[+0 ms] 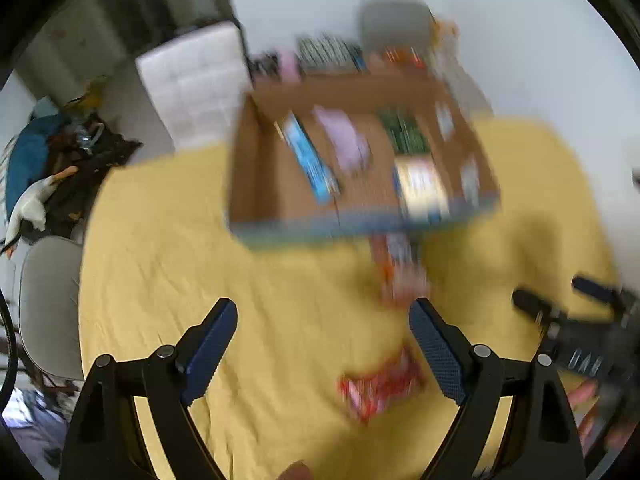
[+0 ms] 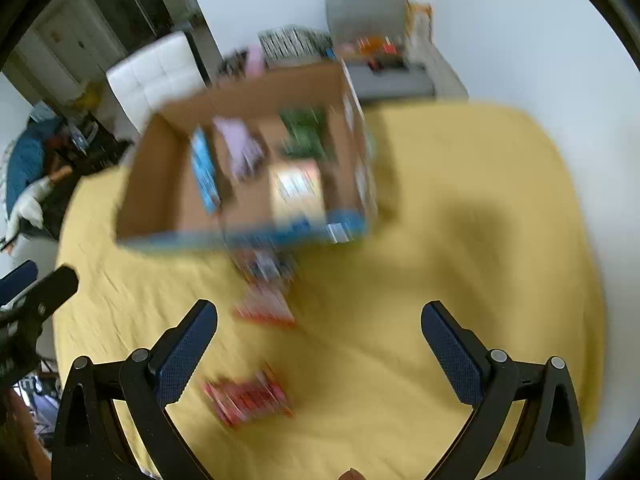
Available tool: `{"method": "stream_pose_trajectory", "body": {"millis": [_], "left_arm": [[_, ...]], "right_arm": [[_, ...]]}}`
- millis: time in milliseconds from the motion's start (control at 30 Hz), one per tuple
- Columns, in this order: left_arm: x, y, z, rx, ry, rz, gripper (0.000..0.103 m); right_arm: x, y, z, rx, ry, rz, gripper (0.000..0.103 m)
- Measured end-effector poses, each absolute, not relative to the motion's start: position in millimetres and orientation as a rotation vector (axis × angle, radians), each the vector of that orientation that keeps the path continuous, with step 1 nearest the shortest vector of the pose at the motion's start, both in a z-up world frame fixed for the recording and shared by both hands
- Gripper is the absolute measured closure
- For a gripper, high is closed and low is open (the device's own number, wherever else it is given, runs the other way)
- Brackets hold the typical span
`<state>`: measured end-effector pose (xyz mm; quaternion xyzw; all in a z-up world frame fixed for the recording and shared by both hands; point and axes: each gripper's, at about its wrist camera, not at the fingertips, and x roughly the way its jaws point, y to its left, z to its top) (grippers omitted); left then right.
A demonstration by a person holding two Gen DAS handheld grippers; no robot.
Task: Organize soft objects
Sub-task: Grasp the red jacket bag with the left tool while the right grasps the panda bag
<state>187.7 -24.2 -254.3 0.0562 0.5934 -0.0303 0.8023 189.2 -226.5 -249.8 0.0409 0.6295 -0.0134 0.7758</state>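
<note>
Both views are motion-blurred. A cardboard box [image 1: 276, 184] [image 2: 168, 200] stands on a yellow cloth [image 1: 200, 280] [image 2: 460, 260] and holds several soft packs: blue, pink, green and a pale one. A red packet [image 1: 380, 388] [image 2: 248, 396] lies on the cloth near the fingers. Another reddish packet [image 1: 396, 268] [image 2: 266, 304] lies in front of the box. My left gripper [image 1: 322, 344] is open and empty above the cloth. My right gripper [image 2: 320, 350] is open and empty; it also shows at the right of the left wrist view [image 1: 560, 300].
A white padded seat [image 1: 192, 80] [image 2: 156, 76] and a grey chair [image 1: 394, 24] [image 2: 368, 8] stand behind the table. Clutter with a toy goose [image 1: 32, 208] lies at the left. A grey chair back [image 1: 48, 304] is at the table's left edge.
</note>
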Motion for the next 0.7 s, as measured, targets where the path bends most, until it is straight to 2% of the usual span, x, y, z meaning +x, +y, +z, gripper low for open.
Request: {"method": "stream_pose_trajectory", "body": {"millis": [233, 333, 533, 600, 700], "left_arm": [[137.3, -64.9, -391.1, 0.279, 1.598, -0.166, 0.015], [127.1, -85.1, -422.8, 0.384, 1.647, -0.210, 0.015], [133.9, -118.5, -449.6, 0.560, 1.602, -0.243, 0.016], [143.2, -115.5, -449.7, 0.530, 1.583, -0.228, 0.032], [160.4, -91.6, -436.8, 0.337, 1.606, -0.191, 0.044]], "right_arm": [[114.4, -268.3, -344.8, 0.095, 1.568, -0.083, 0.000], [95.0, -278.7, -367.7, 0.089, 1.612, -0.092, 0.000], [83.2, -292.2, -387.3, 0.088, 1.638, -0.096, 0.000], [82.6, -295.0, -388.4, 0.091, 1.633, -0.091, 0.000], [85.8, -295.3, -384.2, 0.126, 1.605, -0.065, 0.000]]}}
